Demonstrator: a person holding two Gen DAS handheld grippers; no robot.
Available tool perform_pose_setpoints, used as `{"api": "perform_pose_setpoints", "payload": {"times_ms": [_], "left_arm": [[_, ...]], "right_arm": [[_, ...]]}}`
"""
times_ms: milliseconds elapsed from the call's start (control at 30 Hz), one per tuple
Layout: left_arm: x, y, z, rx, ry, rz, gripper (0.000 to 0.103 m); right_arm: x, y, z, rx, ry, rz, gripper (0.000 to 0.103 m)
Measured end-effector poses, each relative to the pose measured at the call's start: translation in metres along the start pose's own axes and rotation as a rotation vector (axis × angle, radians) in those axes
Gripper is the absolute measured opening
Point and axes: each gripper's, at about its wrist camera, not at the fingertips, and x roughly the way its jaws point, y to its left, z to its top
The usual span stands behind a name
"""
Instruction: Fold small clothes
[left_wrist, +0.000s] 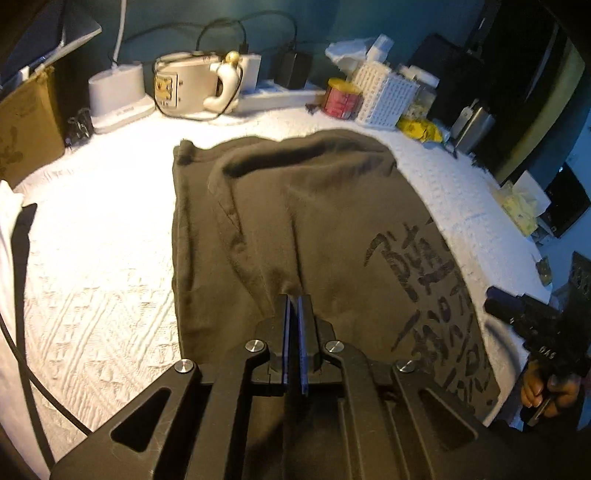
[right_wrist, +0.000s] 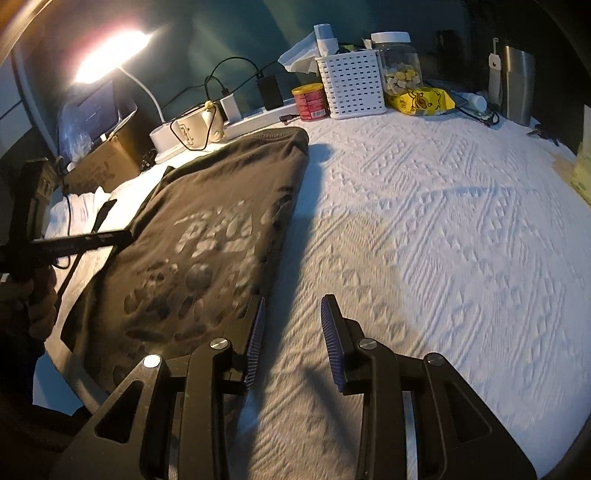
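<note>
Shirt (left_wrist: 295, 221) under left tool – matt olive cloth, cracked print. Cover (right_wrist: 443, 221) ahead of right tool – white, embossed, rough. Basket (right_wrist: 351, 85) – perforated white plastic.

A: What lines the far edge of the table?

B: A lit lamp (right_wrist: 110, 55), a red can (right_wrist: 309, 101), a white perforated basket (right_wrist: 351, 85), a clear jar (right_wrist: 400, 64) and a yellow packet (right_wrist: 419, 100).

A: And the surface?

B: A white textured cover (right_wrist: 443, 221); a cardboard box (left_wrist: 27, 122) stands at the left.
</note>
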Motion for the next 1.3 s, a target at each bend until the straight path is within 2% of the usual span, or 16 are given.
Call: {"api": "perform_pose_setpoints", "payload": {"times_ms": [33, 133, 167, 300, 367, 533, 600, 633, 700, 833, 900, 967, 1000, 1200, 1300], "left_arm": [[0.002, 0.000, 0.001, 0.000, 0.005, 0.009, 0.011], [0.003, 0.002, 0.002, -0.012, 0.007, 0.031, 0.039], [0.003, 0.003, 0.002, -0.020, 0.006, 0.028, 0.041], [0.009, 0.002, 0.000, 0.009, 0.011, 0.029, 0.040], [0.008, 0.002, 0.002, 0.034, -0.011, 0.045, 0.008], [0.005, 0.013, 0.004, 0.032, -0.013, 0.069, 0.007], [0.007, 0.016, 0.002, 0.039, -0.007, 0.118, 0.006], [0.007, 0.018, 0.002, 0.045, -0.005, 0.153, 0.006], [0.005, 0.023, 0.008, 0.024, 0.036, 0.114, 0.006], [-0.001, 0.018, 0.025, 0.058, -0.006, 0.112, 0.007], [0.003, 0.020, 0.036, 0.048, -0.022, 0.097, 0.015], [0.009, 0.023, 0.046, 0.036, -0.039, 0.097, 0.036], [0.013, 0.024, 0.050, 0.034, -0.047, 0.099, 0.037], [0.039, 0.034, 0.074, 0.049, -0.057, 0.113, 0.038], [0.045, 0.039, 0.079, 0.079, -0.069, 0.078, 0.038]], "right_arm": [[0.001, 0.000, 0.002, -0.001, -0.001, 0.003, 0.034], [0.007, -0.003, 0.009, -0.007, -0.001, 0.013, 0.034], [0.009, -0.003, 0.011, -0.008, 0.000, 0.015, 0.034], [0.018, -0.005, 0.018, -0.009, 0.005, 0.027, 0.034], [0.022, -0.005, 0.021, -0.011, 0.009, 0.027, 0.034], [0.026, -0.010, 0.029, -0.016, 0.011, 0.016, 0.034], [0.027, -0.013, 0.032, -0.014, 0.013, 0.009, 0.034], [0.028, -0.016, 0.034, -0.011, 0.014, 0.004, 0.034], [0.030, -0.019, 0.039, -0.004, 0.011, -0.004, 0.034], [0.036, -0.024, 0.051, 0.002, 0.007, -0.015, 0.034], [0.041, -0.024, 0.060, -0.006, 0.004, -0.021, 0.034], [0.043, -0.023, 0.067, -0.013, -0.003, -0.021, 0.034], [0.045, -0.023, 0.072, -0.017, -0.008, -0.024, 0.034], [0.058, -0.023, 0.100, -0.017, -0.028, -0.038, 0.034], [0.068, -0.022, 0.110, -0.018, -0.023, -0.038, 0.034]]}}
